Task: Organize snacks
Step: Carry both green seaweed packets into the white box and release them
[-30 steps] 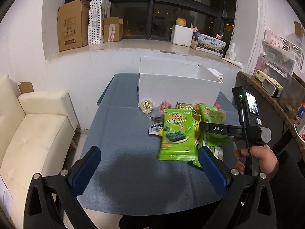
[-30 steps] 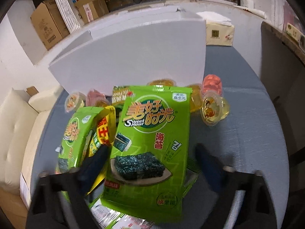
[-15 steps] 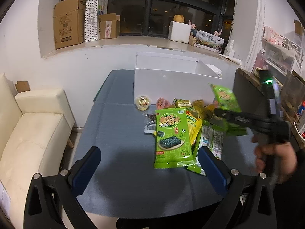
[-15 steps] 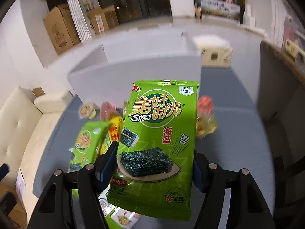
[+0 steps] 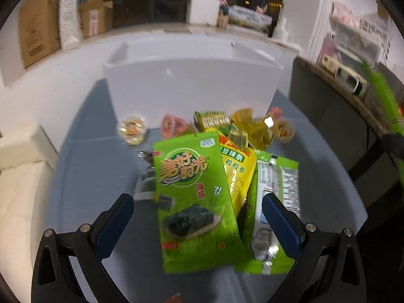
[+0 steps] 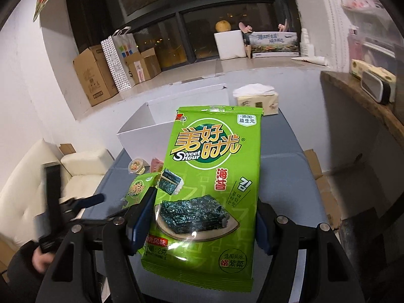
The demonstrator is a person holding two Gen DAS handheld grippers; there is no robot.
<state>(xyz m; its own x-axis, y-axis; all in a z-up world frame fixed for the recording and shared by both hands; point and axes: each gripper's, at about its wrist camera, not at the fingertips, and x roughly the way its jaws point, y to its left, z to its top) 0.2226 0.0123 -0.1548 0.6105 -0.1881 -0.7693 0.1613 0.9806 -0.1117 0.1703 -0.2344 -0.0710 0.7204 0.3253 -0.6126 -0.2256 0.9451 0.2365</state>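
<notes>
Right gripper (image 6: 205,223) fingers clamped on edges of green seaweed snack pack (image 6: 210,176), pack upright, lifted above grey table (image 6: 285,166). Left gripper (image 5: 197,217) fingers spread wide, empty, hovering over second seaweed pack (image 5: 194,197) lying flat atop snack pile. Yellow packet (image 5: 234,169) and jelly cups (image 5: 132,128) beside it. White box (image 5: 192,85) behind pile.

Left wrist view smeared by motion; print on the table's (image 5: 83,166) green seaweed packet (image 5: 197,202) unreadable. White box (image 6: 141,136) largely hidden behind the held seaweed packet (image 6: 209,189) in the right wrist view; left gripper (image 6: 83,202) blurred there
</notes>
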